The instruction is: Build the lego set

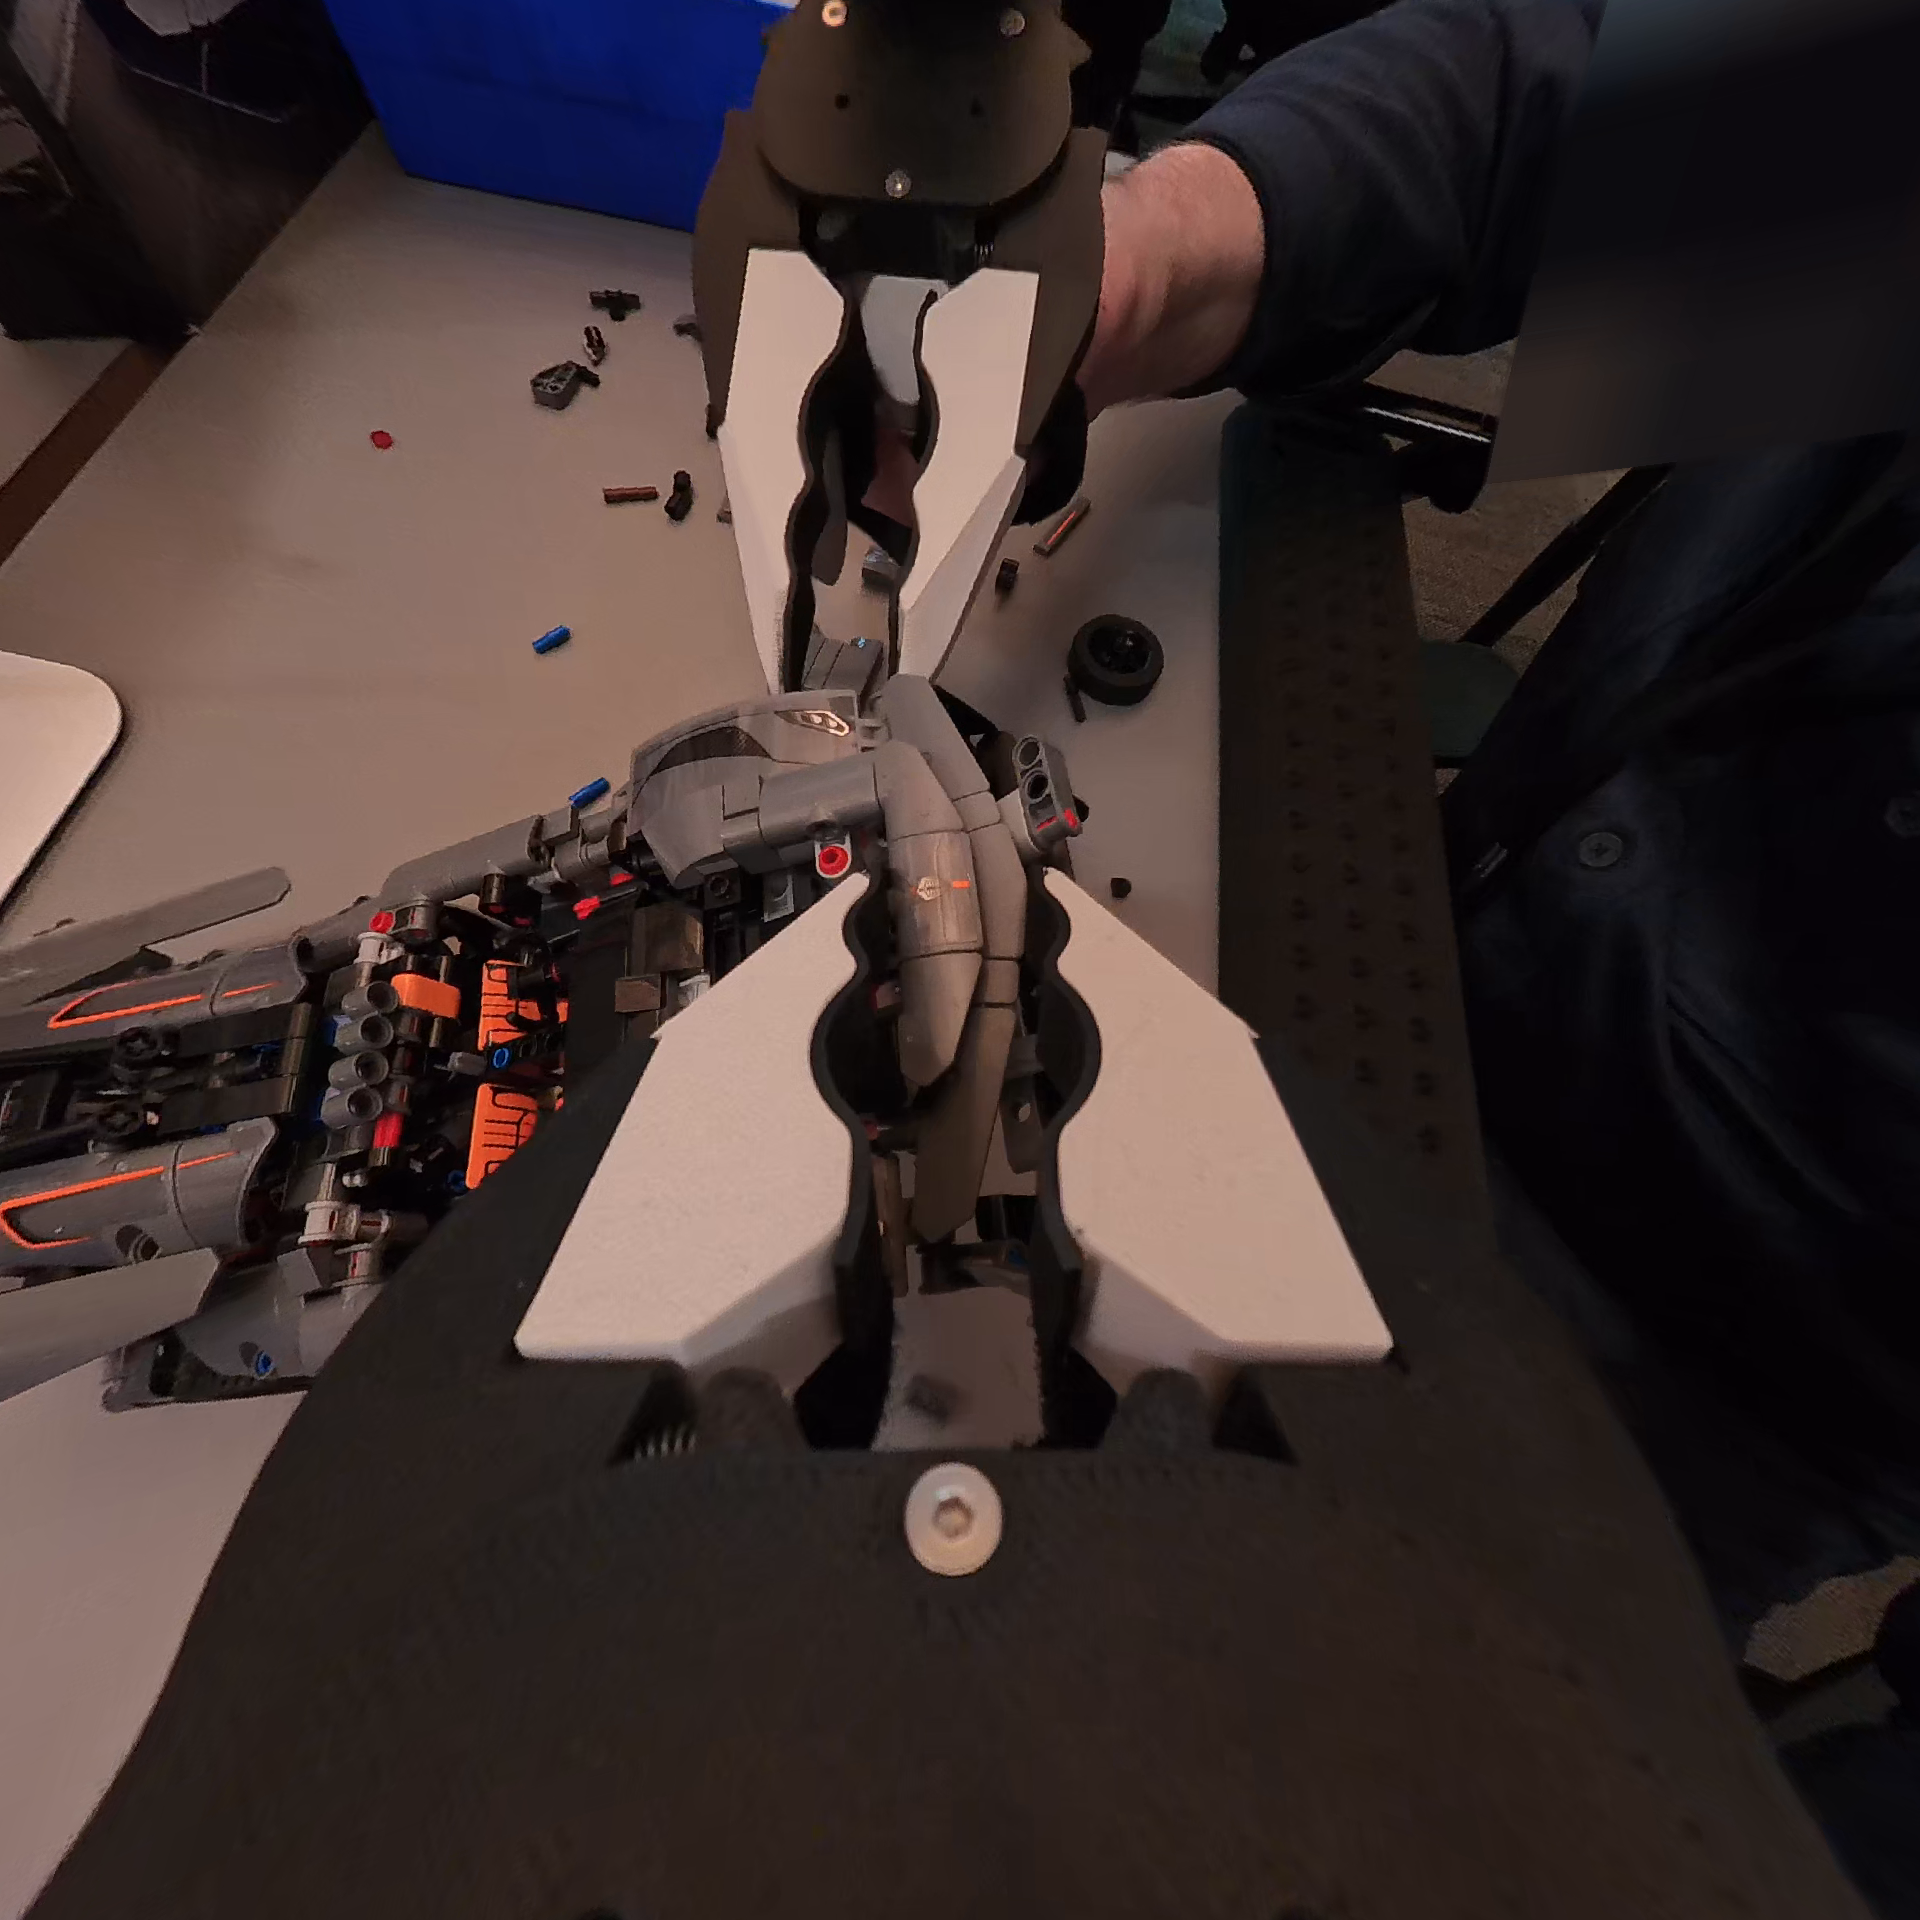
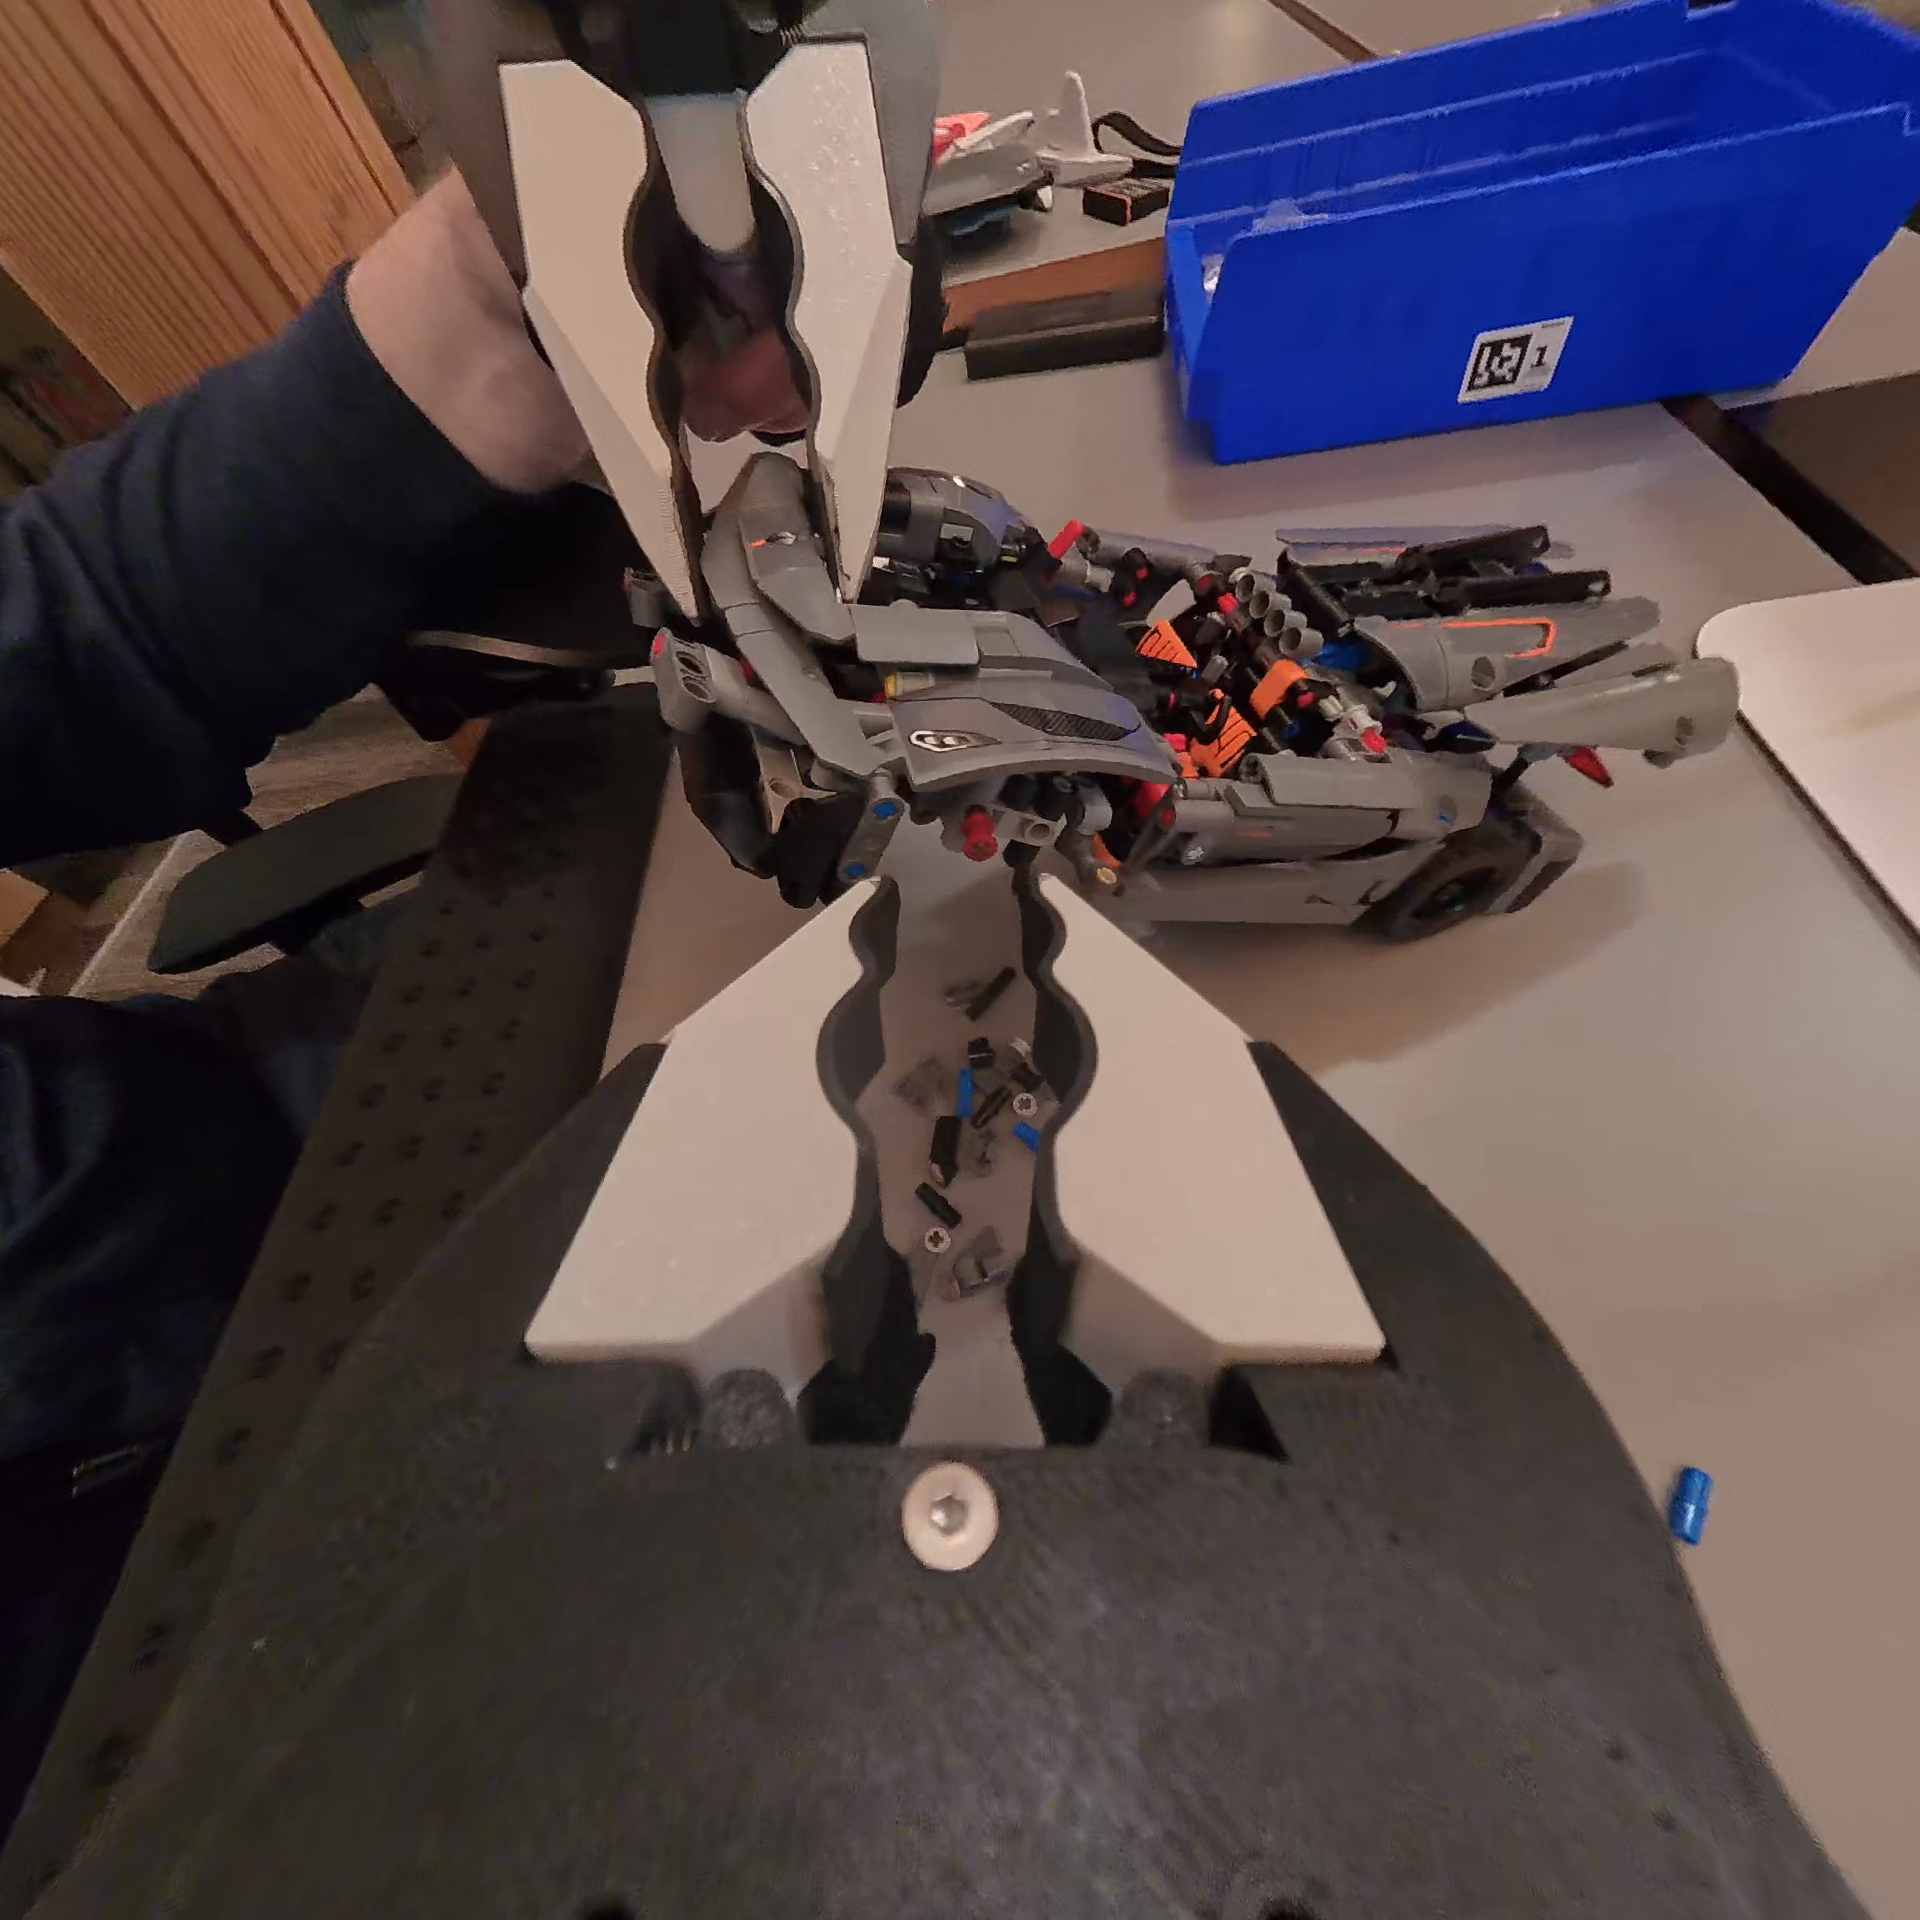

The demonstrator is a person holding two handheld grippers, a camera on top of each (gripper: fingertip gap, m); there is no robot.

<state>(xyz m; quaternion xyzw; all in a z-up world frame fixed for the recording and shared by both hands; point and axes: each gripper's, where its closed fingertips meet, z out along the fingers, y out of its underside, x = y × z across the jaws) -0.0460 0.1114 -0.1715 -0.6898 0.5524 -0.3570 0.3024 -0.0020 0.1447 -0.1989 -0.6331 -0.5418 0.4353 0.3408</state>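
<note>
Left claw: clamped on the grey curved panel at the car's near end; the panel runs lengthwise between the fingers.
Right claw: spread, nothing between the fingers; tips just short of the car's underside edge, not clearly touching.
Right claw, left wrist view: comes in from the far side, tips at the top of the same end of the car.
Car: on the table, nose end tilted up in the left claw's grip, rear wheel down.
Long axis: from the claws toward the blue bin side, across the right claw's line of sight.
Key relation: both claws meet at one end; the left bears the car, so the right is the free one to work.
Loose parts: below the right claw, on the table.
Spare wheel: beside the car, apart from it.
</note>
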